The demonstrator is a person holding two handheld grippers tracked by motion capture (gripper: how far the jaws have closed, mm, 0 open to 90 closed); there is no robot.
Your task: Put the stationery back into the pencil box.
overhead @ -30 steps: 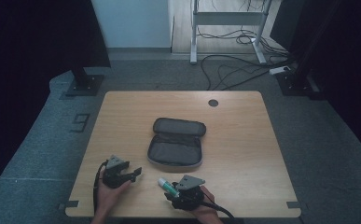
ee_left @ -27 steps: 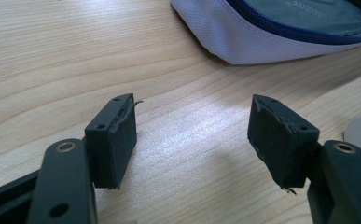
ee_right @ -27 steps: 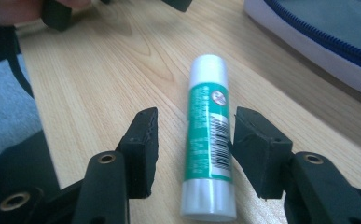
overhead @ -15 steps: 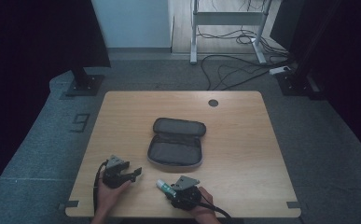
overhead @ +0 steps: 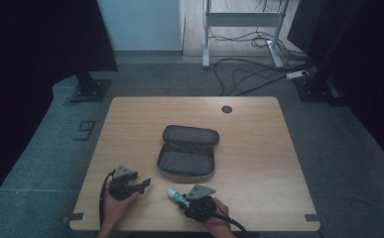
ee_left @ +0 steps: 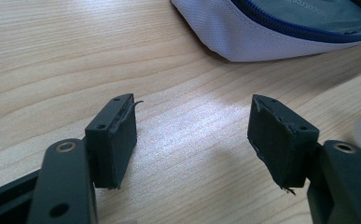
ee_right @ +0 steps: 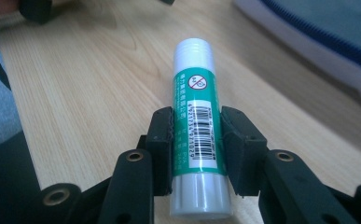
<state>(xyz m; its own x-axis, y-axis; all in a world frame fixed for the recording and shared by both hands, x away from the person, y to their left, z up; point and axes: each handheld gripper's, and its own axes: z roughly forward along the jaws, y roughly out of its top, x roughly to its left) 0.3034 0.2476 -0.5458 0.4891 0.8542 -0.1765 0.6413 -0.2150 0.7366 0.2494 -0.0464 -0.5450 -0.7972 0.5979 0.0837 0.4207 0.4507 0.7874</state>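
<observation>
A green glue stick (ee_right: 197, 121) with a white cap lies on the wooden table (overhead: 259, 148) near its front edge (overhead: 177, 197). My right gripper (ee_right: 197, 114) has just been closing, and its pads now press on both sides of the stick's body; in the high view the right gripper (overhead: 182, 201) sits at the stick's near end. Left of it, my left gripper (overhead: 145, 184) rests low over the table. Its jaws stand open (ee_left: 192, 135) with only bare wood between them.
An open grey zip pouch (overhead: 187, 153) lies at the table's middle, just beyond both grippers; its edge shows in the left gripper view (ee_left: 271, 28) and the right gripper view (ee_right: 327, 32). A round cable hole (overhead: 226, 109) is at the table's far side.
Both hands stay where they were. The right gripper's jaws have drawn in around the glue stick, which has not moved.
</observation>
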